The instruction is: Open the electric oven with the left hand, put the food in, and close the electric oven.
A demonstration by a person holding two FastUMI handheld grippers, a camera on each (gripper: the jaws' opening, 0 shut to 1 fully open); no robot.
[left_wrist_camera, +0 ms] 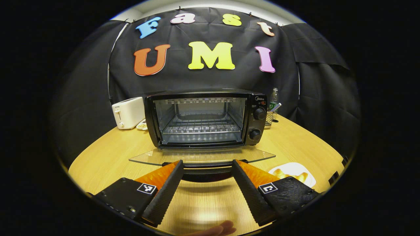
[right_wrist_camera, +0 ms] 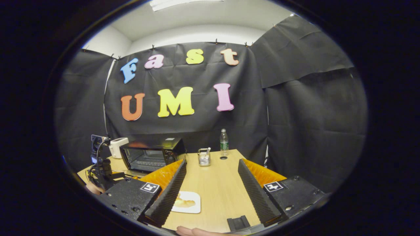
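The black electric oven (left_wrist_camera: 205,118) stands open at the middle of the table, its wire rack bare. Its glass door (left_wrist_camera: 201,156) lies flat toward me, with the dark handle (left_wrist_camera: 206,172) between the tips of my left gripper (left_wrist_camera: 207,164). That gripper is open, its fingers (left_wrist_camera: 165,191) wide apart on either side of the handle. A white plate (left_wrist_camera: 293,173) with a yellowish piece of food lies to the right of the door. In the right gripper view, the oven (right_wrist_camera: 152,154) sits at the far left and the plate (right_wrist_camera: 187,202) lies beside my open right gripper (right_wrist_camera: 211,164).
A white toaster (left_wrist_camera: 128,112) and a small dish stand left of the oven. A bottle (left_wrist_camera: 274,100) and a metal basket (right_wrist_camera: 204,157) are behind it on the right. The left gripper and the hand holding it (right_wrist_camera: 101,170) appear at the left of the right gripper view.
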